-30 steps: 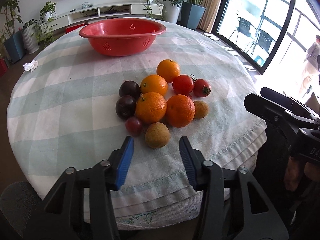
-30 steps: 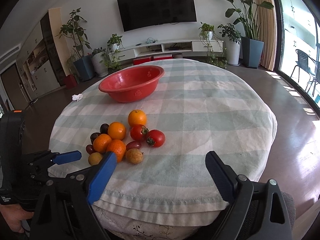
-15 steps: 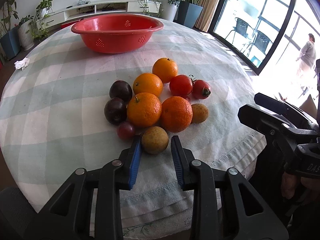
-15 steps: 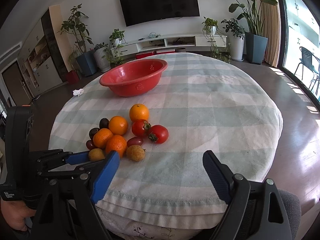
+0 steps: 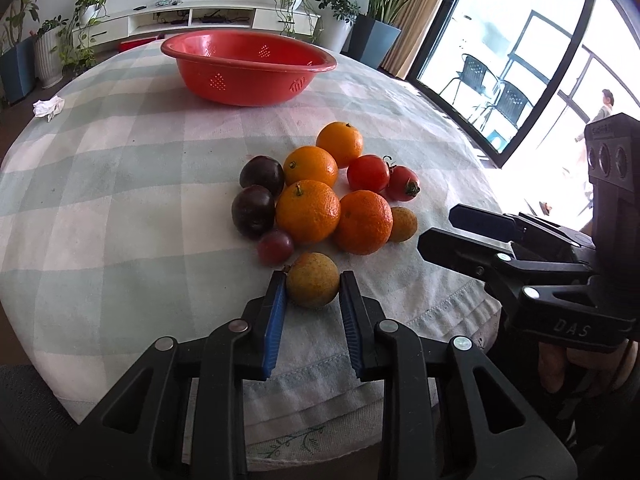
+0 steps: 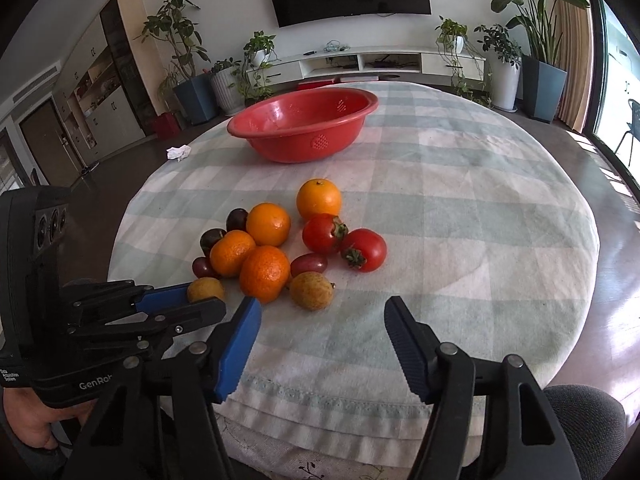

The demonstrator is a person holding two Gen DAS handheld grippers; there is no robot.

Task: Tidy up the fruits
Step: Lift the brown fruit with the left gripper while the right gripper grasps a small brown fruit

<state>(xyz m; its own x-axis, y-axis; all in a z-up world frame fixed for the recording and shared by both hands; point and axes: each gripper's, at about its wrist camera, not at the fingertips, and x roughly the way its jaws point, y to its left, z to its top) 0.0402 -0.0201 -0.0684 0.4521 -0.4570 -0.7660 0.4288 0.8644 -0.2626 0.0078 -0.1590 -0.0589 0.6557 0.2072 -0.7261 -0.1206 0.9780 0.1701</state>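
Left tool (image 5: pixel 312 284) now pinches the nearest brownish-yellow round fruit (image 5: pixel 312 279), blue ribbed pads against its sides; a second ago the fruit lay ahead of spread jaws. It sits at the pile's near edge on the worktop's checked cloth (image 5: pixel 120 216). Right tool (image 6: pixel 322 320) has just been closing, jaws apart, nothing between them, nearer the pile than before. Dimpled oranges (image 5: pixel 307 211), smooth tomatoes (image 5: pixel 368 173); perforated red plastic basin (image 5: pixel 248 66) beyond.

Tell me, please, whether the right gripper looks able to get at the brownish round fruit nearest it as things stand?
Probably yes. The right gripper, whose jaws have just been closing, has nothing between them, and bare tablecloth lies ahead of the brownish round fruit. An orange crowds its left side.
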